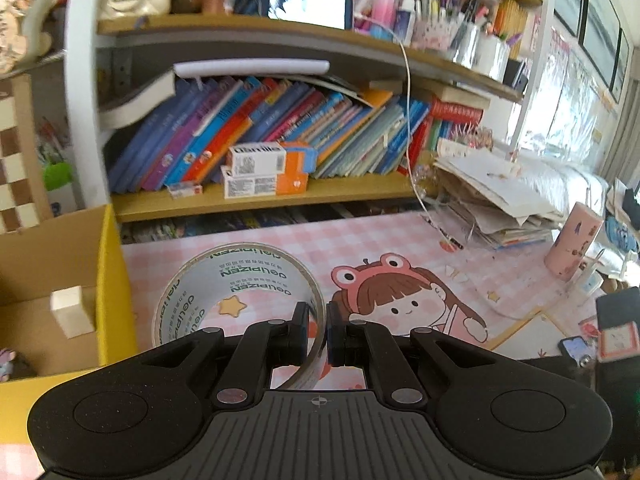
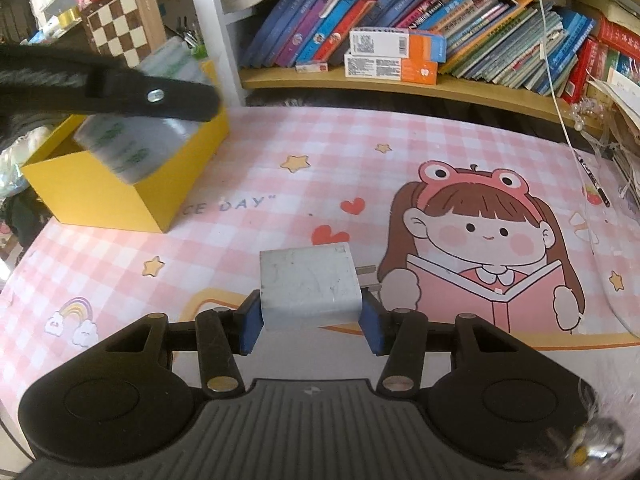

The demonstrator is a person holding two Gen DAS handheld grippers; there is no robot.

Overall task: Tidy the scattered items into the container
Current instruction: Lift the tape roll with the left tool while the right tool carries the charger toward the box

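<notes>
1. Our left gripper [image 1: 318, 334] jaws pinch the thin wall of the clear tape roll [image 1: 240, 304], beside the yellow box [image 2: 132, 184]; the slick ring could swing or slip free.
2. Our right gripper [image 2: 310, 326] jaws clamp the smooth white charger [image 2: 310, 284] above the pink checked surface [image 2: 320, 160]; its hard, glossy sides could twist out.

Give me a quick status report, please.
Left gripper shut on tape roll, near yellow box. Right gripper shut on white charger. Nothing in the way.
</notes>
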